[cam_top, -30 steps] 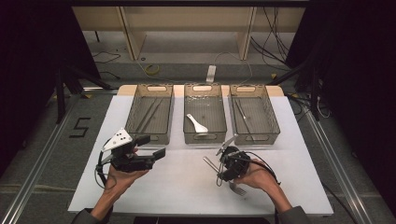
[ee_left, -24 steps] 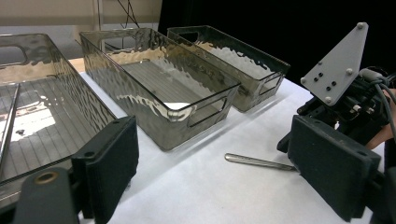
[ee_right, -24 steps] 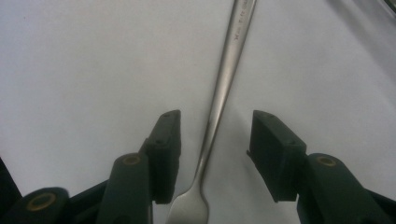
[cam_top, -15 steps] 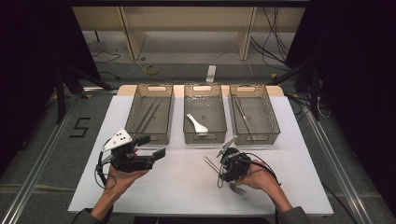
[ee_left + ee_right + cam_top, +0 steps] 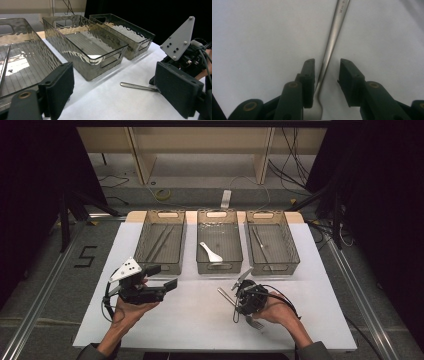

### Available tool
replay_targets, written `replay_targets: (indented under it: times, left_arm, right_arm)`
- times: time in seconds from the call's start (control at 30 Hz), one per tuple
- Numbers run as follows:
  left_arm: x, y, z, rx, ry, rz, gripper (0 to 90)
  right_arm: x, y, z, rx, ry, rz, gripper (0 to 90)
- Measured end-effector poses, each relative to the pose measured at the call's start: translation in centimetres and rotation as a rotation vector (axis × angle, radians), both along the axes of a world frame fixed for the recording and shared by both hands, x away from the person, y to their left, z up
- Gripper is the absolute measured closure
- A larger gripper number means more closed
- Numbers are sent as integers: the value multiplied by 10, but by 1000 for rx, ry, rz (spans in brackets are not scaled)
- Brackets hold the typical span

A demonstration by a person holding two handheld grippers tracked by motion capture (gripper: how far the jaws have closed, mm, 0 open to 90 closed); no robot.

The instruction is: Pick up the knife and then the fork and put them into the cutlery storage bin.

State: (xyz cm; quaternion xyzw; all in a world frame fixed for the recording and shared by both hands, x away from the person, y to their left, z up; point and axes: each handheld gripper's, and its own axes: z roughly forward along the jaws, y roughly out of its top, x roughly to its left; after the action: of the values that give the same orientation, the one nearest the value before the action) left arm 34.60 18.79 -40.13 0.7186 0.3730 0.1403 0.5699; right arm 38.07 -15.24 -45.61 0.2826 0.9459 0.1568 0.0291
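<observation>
A metal fork [image 5: 333, 35] lies on the white table [image 5: 200, 320], its handle [image 5: 225, 294] pointing toward the bins. My right gripper [image 5: 327, 68] points straight down over it, open, one jaw on each side of the fork's neck, the left pad close against it. From above, the right gripper [image 5: 245, 304] sits at the front right with a hand behind it. My left gripper [image 5: 162, 276] hovers at the front left, open with nothing between its pads [image 5: 58, 90]. Looking along the left gripper, the fork handle [image 5: 137, 86] and the right gripper's grey plate [image 5: 180, 37] appear.
Three clear bins stand in a row at the back. The left bin [image 5: 161, 265] holds chopsticks, the middle bin [image 5: 220, 266] a white spoon [image 5: 210, 252], and the right bin [image 5: 272, 266] thin metal utensils. Dark floor and cables surround the table.
</observation>
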Motion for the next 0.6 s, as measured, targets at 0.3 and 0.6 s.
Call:
replay_targets:
  times: [0.3, 0.6]
  left_arm:
    - [0, 0, 0, -2, 0, -1, 160]
    - [0, 0, 0, 0, 2, -1, 160]
  right_arm:
    - [-1, 1, -2, -19, 0, 9, 721]
    - [-2, 3, -3, -27, -5, 24, 760]
